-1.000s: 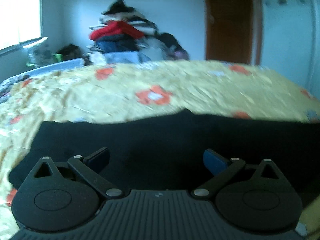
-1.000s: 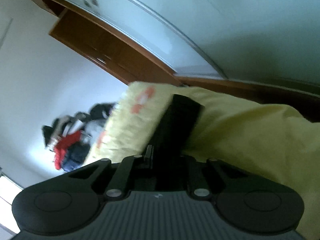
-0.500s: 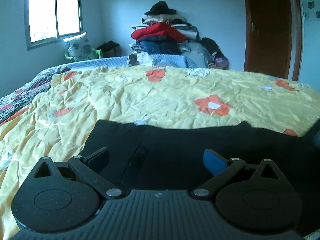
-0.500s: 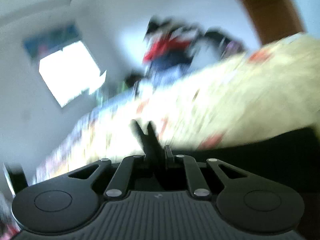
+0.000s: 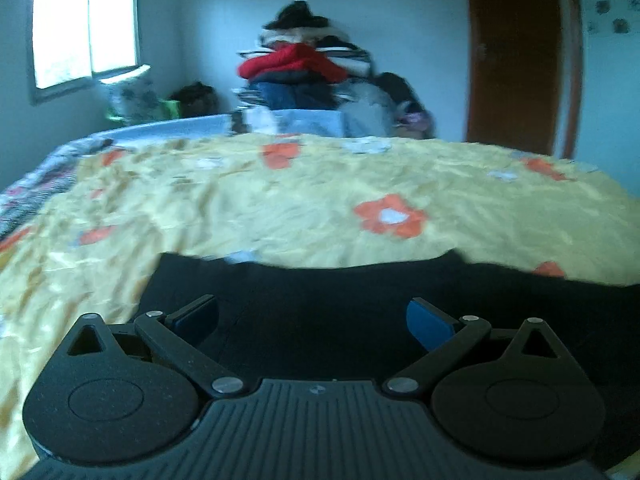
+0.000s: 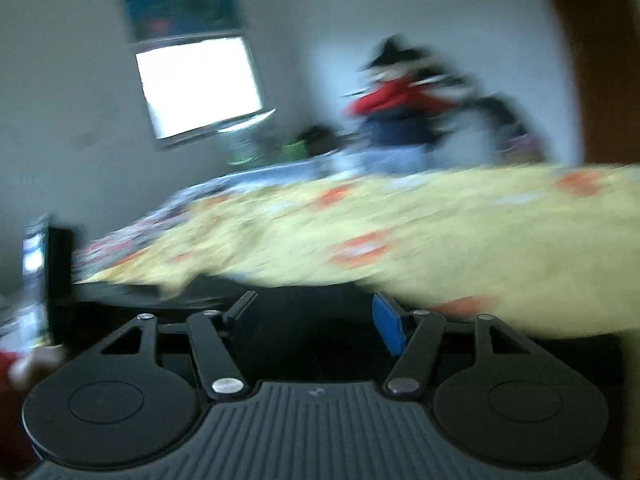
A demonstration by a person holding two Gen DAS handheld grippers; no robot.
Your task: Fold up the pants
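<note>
Nearest us, at the bottom of the left wrist view, our left gripper [image 5: 312, 316] stands with its blue-padded fingers [image 5: 430, 322] spread wide and nothing between them. At the bottom of the right wrist view, our right gripper [image 6: 316, 318] has just been opening; its jaws now stand apart with only dark cloth showing beneath the gap, and we judge that it grips nothing, though the picture is badly smeared.

Just beyond the fingers lie the black, soft fabric pants [image 5: 360, 300], spread flat as a broad dark band across the lower middle of the left view and running off its right edge. In the right view they [image 6: 304, 300] fill the lower centre, partly under a lip of the sheet.

We judge them light, limp and without any stiffness: they will sag and drape from whatever point we lift, and a single layer could slide out of a loose pinch. The crisp far edge and the corner at the centre left of the left view look like the best places to take hold, one gripper at each end of an edge, so the cloth stays taut as we carry it over.

Under the pants lies the crumpled yellow bedsheet with orange flowers [image 5: 280, 208]. Farthest off, in the upper middle, a heap of clothes with a red garment [image 5: 304, 68] stands against the wall.
</note>
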